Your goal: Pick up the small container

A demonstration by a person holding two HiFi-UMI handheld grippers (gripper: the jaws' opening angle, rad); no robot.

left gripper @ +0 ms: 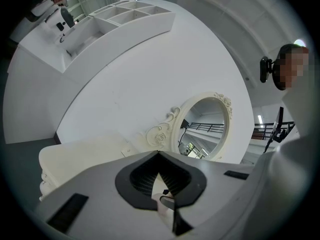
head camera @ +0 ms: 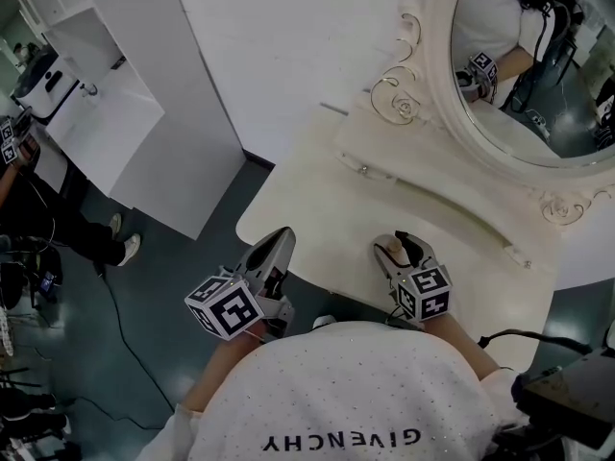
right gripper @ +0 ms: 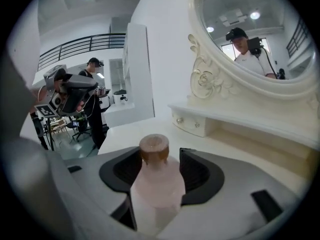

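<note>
**Right tongs clasp the container at the table's near edge**

The right tongs [right gripper: 160,153] are clenched on the container [right gripper: 156,181], a small, pale pink bottle with a brown stopper. Its body fills the gap between the two dark pads, which press on its sides, and the stopper rises just above the jaw tips. In the head view the right tongs [head camera: 397,244] sit at lower centre-right, angled down over the near edge of the table [head camera: 317,185], with the container [head camera: 391,253] showing pale between the jaws.

The left tongs [left gripper: 160,155] are clenched on nothing: the jaw tips meet, and only a sliver of pale table shows behind them. In the head view the left tongs [head camera: 280,238] lie at lower centre-left, just off the table's left corner and well apart from the container.

The table is cream and curved. At its back, in the upper right of the head view, stands an oval mirror [head camera: 538,75] in a carved frame. Below the mirror runs a low shelf [head camera: 432,185] with small knobbed drawers. In the right gripper view the mirror [right gripper: 250,29] fills the upper right. A white cabinet [head camera: 144,128] stands at the upper left of the head view, on a dark floor [head camera: 115,334].
</note>
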